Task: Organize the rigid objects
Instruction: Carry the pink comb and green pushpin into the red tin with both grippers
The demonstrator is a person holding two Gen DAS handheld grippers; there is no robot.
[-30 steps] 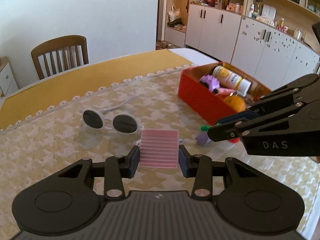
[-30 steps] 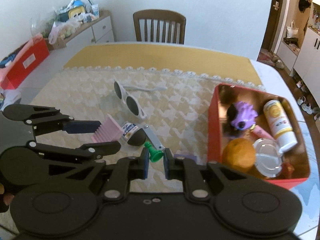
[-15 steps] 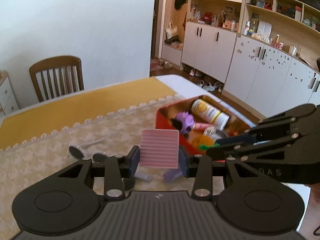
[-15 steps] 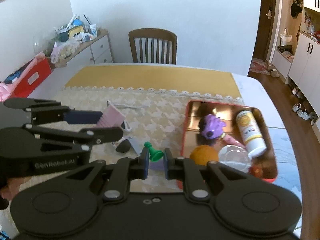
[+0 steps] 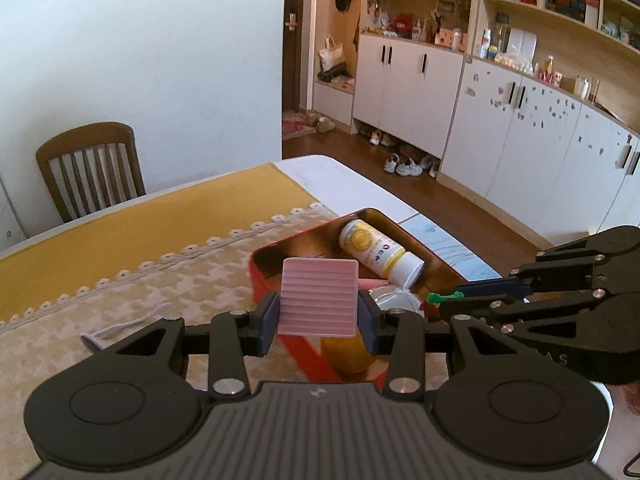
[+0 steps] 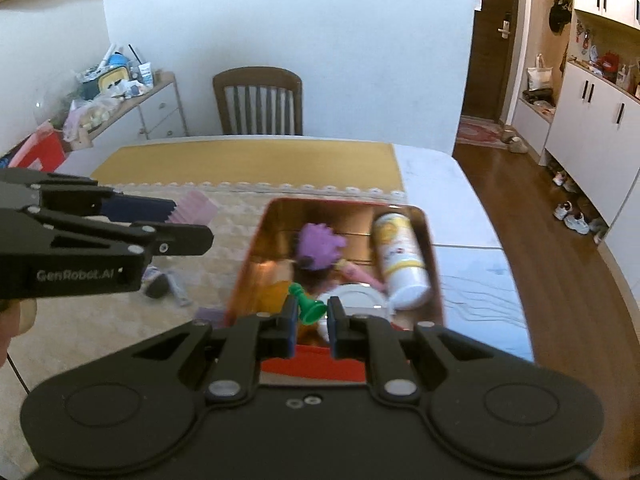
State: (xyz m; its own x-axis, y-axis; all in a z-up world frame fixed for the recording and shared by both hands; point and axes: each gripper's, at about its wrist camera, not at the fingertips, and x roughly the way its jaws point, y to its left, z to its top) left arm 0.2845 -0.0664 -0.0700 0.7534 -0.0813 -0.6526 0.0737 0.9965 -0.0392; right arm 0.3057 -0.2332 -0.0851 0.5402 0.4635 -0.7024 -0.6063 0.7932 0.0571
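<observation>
Across the lower middle of the left wrist view, the left gripper is pinching an upright pink ribbed card, with the red box lying just beyond and below it. At the bottom centre of the right wrist view, the right gripper is clamping a green pawn, tilted, directly over the box's near edge, so this hand is looking nearer to release.

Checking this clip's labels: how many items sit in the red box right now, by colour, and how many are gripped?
In red metal box:
Purple spiky toy: 1
Yellow-white bottle: 1
Orange fruit: 1
Clear round lid: 1
Gripped:
Pink ribbed card: 1
Green chess pawn: 1
Total: 6
</observation>
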